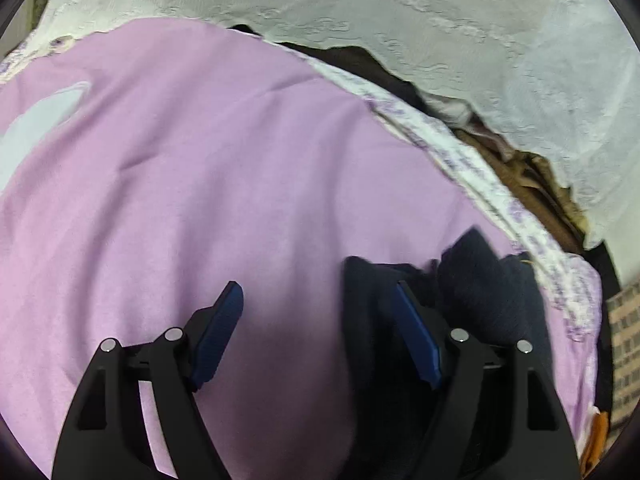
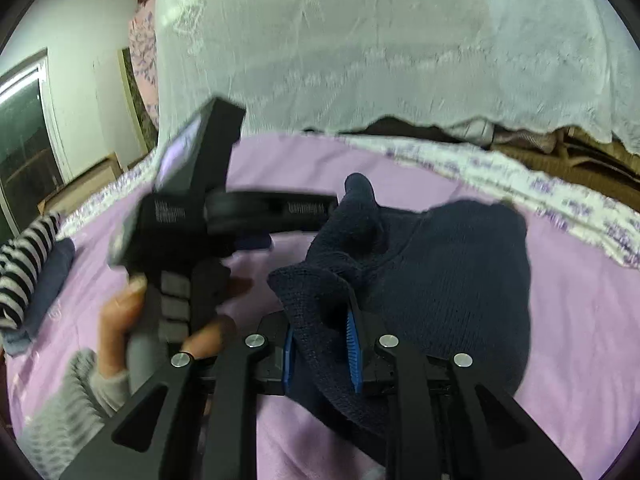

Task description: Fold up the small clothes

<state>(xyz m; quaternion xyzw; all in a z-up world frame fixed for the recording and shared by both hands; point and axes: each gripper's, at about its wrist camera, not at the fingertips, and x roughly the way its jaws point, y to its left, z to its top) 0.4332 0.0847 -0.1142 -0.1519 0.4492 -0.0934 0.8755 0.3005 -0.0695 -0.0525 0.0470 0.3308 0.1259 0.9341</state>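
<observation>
- One navy knit garment point(image 2: 460, 272) on the bed.
- One lilac sheet point(image 1: 200, 200).
- One white lace curtain point(image 2: 380, 52).
- Two claws: left point(image 1: 320, 344), right point(image 2: 322, 348).
- One hand point(image 2: 120, 320).
- One striped garment point(image 2: 24, 272), one folded blue piece point(image 2: 52, 276) beside it.

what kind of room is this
Most likely a bedroom. The work surface is a bed with a purple sheet, a white lace net hangs behind it like a bed canopy, and a folded striped garment lies near a dark window.
</observation>
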